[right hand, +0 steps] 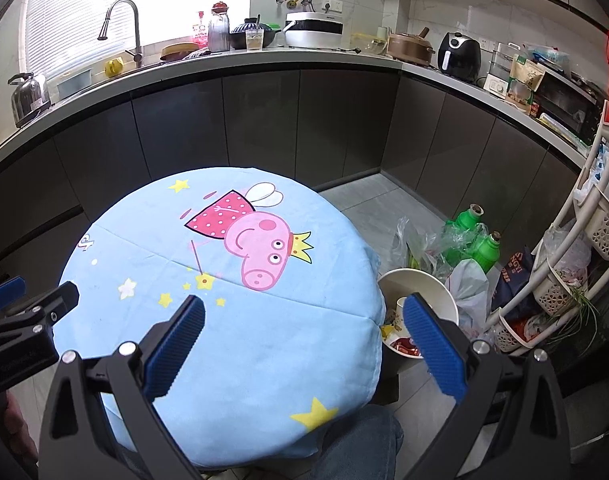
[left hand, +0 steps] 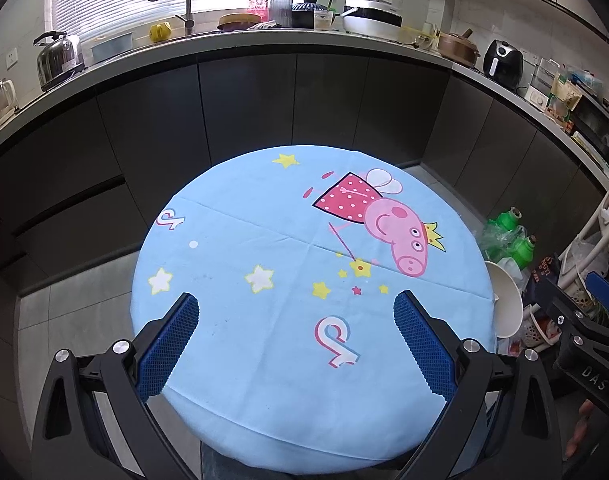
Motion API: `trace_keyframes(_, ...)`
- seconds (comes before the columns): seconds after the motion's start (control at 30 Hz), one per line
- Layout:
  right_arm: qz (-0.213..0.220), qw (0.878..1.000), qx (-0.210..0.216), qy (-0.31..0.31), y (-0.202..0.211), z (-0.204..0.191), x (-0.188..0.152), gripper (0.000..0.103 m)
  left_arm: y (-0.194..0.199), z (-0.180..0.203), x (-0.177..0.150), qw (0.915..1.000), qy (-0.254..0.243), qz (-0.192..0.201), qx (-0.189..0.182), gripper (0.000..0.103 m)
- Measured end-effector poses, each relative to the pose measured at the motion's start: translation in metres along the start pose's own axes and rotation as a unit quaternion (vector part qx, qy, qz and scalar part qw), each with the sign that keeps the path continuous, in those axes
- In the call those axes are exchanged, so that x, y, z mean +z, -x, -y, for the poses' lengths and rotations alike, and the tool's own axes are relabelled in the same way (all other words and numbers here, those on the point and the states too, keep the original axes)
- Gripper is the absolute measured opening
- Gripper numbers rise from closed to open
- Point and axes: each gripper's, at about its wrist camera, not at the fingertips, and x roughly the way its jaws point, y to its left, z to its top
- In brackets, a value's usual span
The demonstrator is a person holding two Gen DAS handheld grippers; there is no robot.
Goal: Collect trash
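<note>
A round table (left hand: 264,360) is covered by a light blue cloth (right hand: 264,360) printed with a cartoon pig at about 1 o'clock, yellow and white stars and pink-and-white logos. Fold creases are seen crossing the cloth. Nothing else is seen lying on the cloth.

The grey tiled floor (right hand: 368,216) is seen around the table. At 3 o'clock from the table, a white bucket (right hand: 444,292) is stood on the floor just beside the table edge, with wrappers seen inside. Beyond it, at about 2 o'clock, two green bottles (right hand: 470,220) are set among crumpled plastic bags (right hand: 468,288). A white rack (right hand: 560,264) of baskets is placed further right.
</note>
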Motion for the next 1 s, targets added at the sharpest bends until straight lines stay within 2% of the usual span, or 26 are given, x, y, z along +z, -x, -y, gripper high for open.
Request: trace_keyframes(1.0, 0.000, 1.000, 0.000, 0.000, -0.0002, 0.0002, -0.0002, 0.100, 0.0038, 0.0016, 0.0016, 1.0000, -0.001, 0.003, 0.000, 0.094)
